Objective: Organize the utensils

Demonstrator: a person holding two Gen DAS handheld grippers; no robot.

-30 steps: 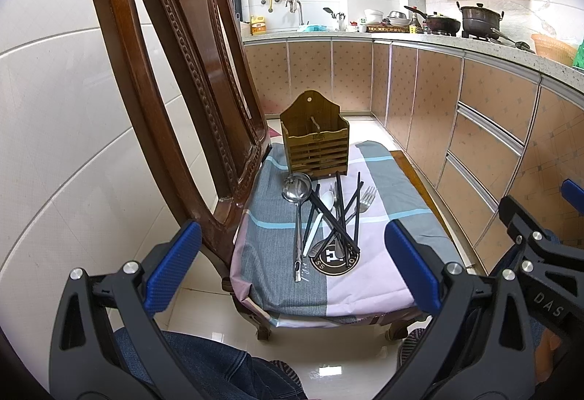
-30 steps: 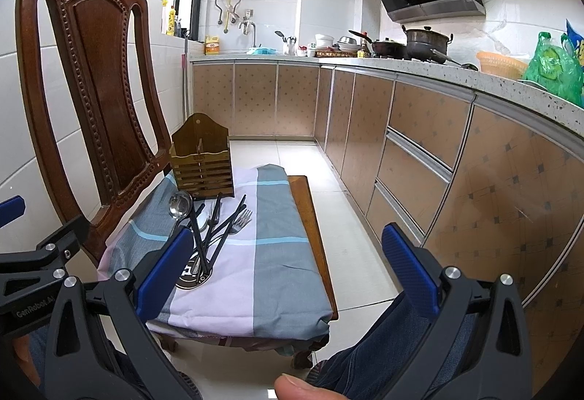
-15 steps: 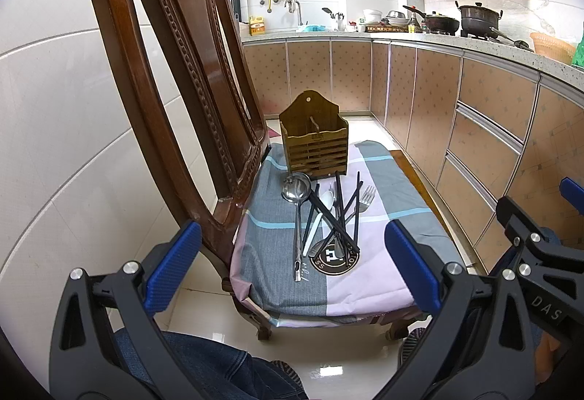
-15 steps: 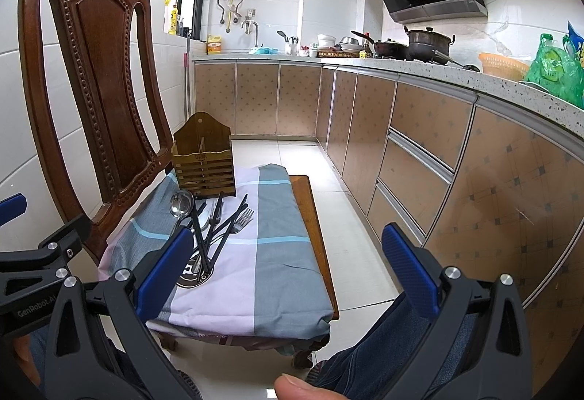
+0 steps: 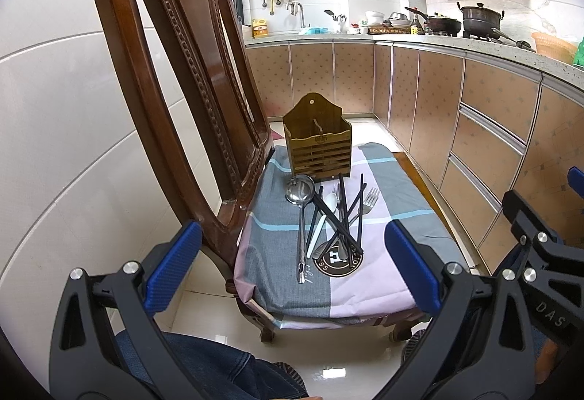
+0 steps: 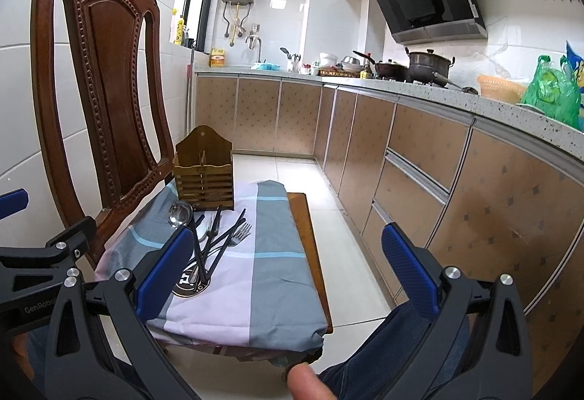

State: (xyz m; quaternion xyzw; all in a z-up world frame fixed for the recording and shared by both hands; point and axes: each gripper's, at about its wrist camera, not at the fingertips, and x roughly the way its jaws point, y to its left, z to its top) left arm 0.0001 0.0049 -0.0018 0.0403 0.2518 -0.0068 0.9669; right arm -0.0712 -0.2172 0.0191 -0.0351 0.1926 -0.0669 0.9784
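A wooden slatted utensil holder (image 5: 317, 143) stands upright at the far end of a cloth-covered chair seat (image 5: 270, 254); it also shows in the right wrist view (image 6: 203, 173). In front of it lies a pile: a steel ladle (image 5: 300, 193), a white spoon (image 5: 326, 209), a fork (image 5: 369, 200) and several black chopsticks (image 5: 337, 217), partly on a round dark coaster (image 5: 339, 259). My left gripper (image 5: 292, 268) is open and empty, held before the seat's near edge. My right gripper (image 6: 288, 268) is open and empty, over the seat's right side.
The carved wooden chair back (image 5: 175, 71) rises at the left of the seat. Kitchen cabinets (image 5: 485, 129) run along the right, with a tiled floor aisle (image 6: 328, 217) between. My jeans-clad legs (image 5: 219, 370) are below the grippers.
Both grippers have shifted only slightly; the view has barely moved. Nothing on the seat has moved.
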